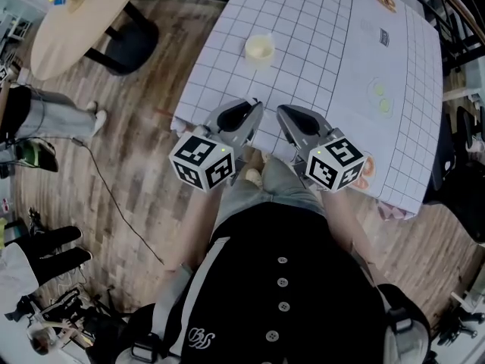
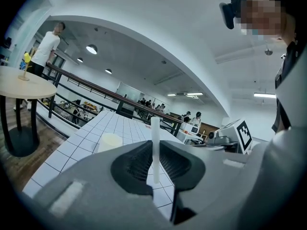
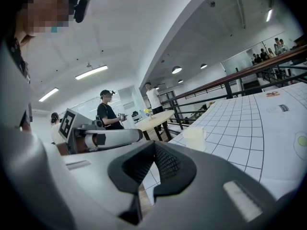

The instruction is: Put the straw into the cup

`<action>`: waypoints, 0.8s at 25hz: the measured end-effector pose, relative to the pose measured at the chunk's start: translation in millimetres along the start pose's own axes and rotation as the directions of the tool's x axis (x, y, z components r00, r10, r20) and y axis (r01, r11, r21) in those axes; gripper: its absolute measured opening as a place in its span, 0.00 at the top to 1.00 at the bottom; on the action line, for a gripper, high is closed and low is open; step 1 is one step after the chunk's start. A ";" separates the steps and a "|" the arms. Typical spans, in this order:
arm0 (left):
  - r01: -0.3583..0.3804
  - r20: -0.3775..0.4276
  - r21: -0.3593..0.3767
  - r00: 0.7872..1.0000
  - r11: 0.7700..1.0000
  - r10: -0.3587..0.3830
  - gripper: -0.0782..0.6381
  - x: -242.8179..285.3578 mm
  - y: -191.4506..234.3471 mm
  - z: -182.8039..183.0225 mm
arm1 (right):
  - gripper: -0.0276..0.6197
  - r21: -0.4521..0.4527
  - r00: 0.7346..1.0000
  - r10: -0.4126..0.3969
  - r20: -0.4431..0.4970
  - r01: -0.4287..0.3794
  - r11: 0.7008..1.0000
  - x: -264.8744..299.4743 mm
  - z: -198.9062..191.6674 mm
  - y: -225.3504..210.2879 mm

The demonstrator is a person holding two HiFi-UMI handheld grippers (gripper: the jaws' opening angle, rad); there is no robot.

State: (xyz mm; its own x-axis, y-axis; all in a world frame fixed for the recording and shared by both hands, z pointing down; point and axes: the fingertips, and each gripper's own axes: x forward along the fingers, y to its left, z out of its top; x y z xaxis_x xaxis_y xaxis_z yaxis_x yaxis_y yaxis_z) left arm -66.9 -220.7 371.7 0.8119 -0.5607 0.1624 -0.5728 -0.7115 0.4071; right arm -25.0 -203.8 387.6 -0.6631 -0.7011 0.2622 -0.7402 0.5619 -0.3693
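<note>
With the left tongs (image 2: 156, 178) clenching the upright straw (image 2: 155, 147), the right tongs (image 3: 151, 176) closed on nothing and the cup (image 1: 259, 48) on the desk (image 1: 341, 67) at twelve o'clock, the thinly pinched straw could swivel and miss the rim.

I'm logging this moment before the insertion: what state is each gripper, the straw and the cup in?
left gripper: jaws shut on the straw.
right gripper: jaws shut, nothing between them.
straw: upright, clamped in the left gripper, not in the cup.
cup: upright on the table, no straw in it.
</note>
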 end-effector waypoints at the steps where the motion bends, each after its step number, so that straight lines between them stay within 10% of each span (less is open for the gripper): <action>1: -0.007 0.003 -0.001 1.000 1.000 0.007 0.83 2.2 1.4 3.5 | 0.96 -0.003 1.000 0.008 -0.006 -0.008 1.000 2.2 3.1 -1.6; 20: -0.095 0.041 0.053 0.995 0.994 0.093 0.83 61.3 65.8 57.0 | 0.96 -0.034 0.994 0.110 -0.025 -0.111 0.993 73.1 55.4 -57.8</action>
State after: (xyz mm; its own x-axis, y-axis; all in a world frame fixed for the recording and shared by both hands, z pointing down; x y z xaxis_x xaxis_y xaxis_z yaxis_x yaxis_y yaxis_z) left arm -61.2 -326.1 357.2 0.7500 -0.6413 0.1621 -0.6523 -0.6765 0.3418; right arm -24.6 -311.9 378.7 -0.7433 -0.6237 0.2417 -0.6652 0.6512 -0.3653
